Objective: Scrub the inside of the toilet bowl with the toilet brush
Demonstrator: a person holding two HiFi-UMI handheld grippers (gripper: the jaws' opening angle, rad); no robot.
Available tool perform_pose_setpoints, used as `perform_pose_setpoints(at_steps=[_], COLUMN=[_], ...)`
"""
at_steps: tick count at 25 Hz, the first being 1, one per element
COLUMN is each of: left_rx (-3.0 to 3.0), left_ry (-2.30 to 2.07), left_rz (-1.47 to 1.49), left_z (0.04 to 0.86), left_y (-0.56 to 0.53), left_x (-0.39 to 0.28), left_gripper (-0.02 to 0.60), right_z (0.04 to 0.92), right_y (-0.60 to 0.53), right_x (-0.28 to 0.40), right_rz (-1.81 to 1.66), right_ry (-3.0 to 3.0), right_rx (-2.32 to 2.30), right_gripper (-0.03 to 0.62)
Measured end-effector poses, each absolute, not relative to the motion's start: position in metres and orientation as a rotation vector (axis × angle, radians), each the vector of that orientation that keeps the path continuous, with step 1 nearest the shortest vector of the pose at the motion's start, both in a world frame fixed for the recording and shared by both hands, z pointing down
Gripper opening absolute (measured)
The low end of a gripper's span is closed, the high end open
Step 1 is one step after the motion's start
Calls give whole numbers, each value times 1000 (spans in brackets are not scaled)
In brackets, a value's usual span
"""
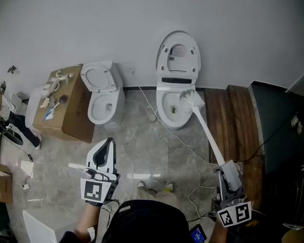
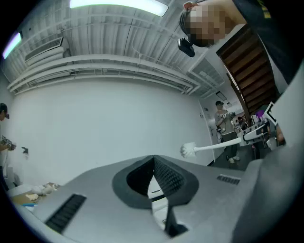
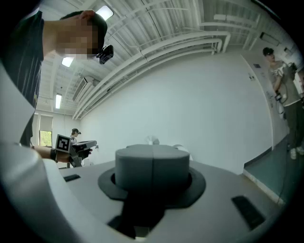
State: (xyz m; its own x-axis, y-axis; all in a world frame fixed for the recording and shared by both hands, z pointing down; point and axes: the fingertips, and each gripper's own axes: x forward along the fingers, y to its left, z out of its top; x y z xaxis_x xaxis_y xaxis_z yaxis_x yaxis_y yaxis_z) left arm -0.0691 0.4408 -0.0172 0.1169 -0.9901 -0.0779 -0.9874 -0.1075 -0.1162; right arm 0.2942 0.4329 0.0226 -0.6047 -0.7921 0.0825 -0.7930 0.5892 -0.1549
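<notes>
Right hand-held gripper (image 1: 228, 178): clamped on the grey end of the brush (image 1: 207, 131), low at the person's right side.
Left hand-held gripper (image 1: 108, 144): jaws together with nothing between them. It is idle over the floor, well apart from both toilets.
Brush: the white handle slants from the right hand-held gripper up to the toilet (image 1: 164, 113). The bristle head (image 1: 191, 98) sits at the back right of the bowl opening, at or just over the rim. From here I can't tell whether it touches the porcelain.
Toilet: the lid (image 1: 178, 50) is up against the wall and the bowl is open.
Around: a second toilet (image 1: 100, 99) stands to the left with a box (image 1: 72, 113) just beside it. A cable (image 1: 183, 143) trails across the floor, and a wooden step (image 1: 231, 121) is on the right.
Progress: I'd say this is early. The brush is in hand and has reached the bowl, but the head is high at the rim, not down inside. By my reading, the scrubbing of the inner wall and the bottom is left to do.
Head view only: where the bristles sit relative to the bowl, and the whole layout.
Right gripper view only: the jaws (image 3: 153, 173) pressed flush round the grey stub. The bowl is hidden behind them.
Left gripper view only: the brush side-on in the air, showing the bristle head (image 2: 189, 151), and its own pads meeting at the tip (image 2: 153, 163).
</notes>
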Motion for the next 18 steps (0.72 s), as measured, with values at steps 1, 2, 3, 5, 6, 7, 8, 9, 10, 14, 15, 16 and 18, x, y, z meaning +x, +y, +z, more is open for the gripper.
perform_pose_setpoints(at_steps=[1,2,3,5,6,7,8,9,10,14,15,16,18], left_rx=[-2232,-2226,-2220,-2223,-2231,-2241,-2248,-2253,-2258,-2284,-2284,-2285,-2299], left_ry=[2005,2009,2012,2018,2023,2029,2033,2032,2028,2027,2035,2040,2032], left_rz=[-19,-7,7,41,59,77,93,107,117,124,127,130,128], left_z=[-19,-22,-25,-29,-30,-30,-30,-29,-29,-15,-12,-11,-8], left_y=[444,447,450,458,463,470,477,484,488,505,508,512,520], left_x=[-72,-75,-79,-91,-99,-107,-116,-124,-132,-164,-171,-178,-186], left_gripper=[11,11,11,11,11,11,11,11,11,11,11,11,11], right_z=[21,19,17,10,7,3,1,-1,-1,2,3,3,3], right_y=[438,443,448,460,466,472,477,481,484,501,506,511,521], right_x=[296,296,296,290,284,278,270,263,255,226,220,215,208], right_rz=[266,254,242,221,214,209,205,206,215,265,268,268,254], right_ry=[-2791,-2786,-2780,-2766,-2760,-2756,-2754,-2754,-2756,-2738,-2731,-2726,-2721], right_rx=[1409,1426,1448,1500,1520,1531,1529,1520,1511,1507,1510,1515,1530], right_gripper=[146,146,146,146,146,146,146,147,147,149,149,149,147])
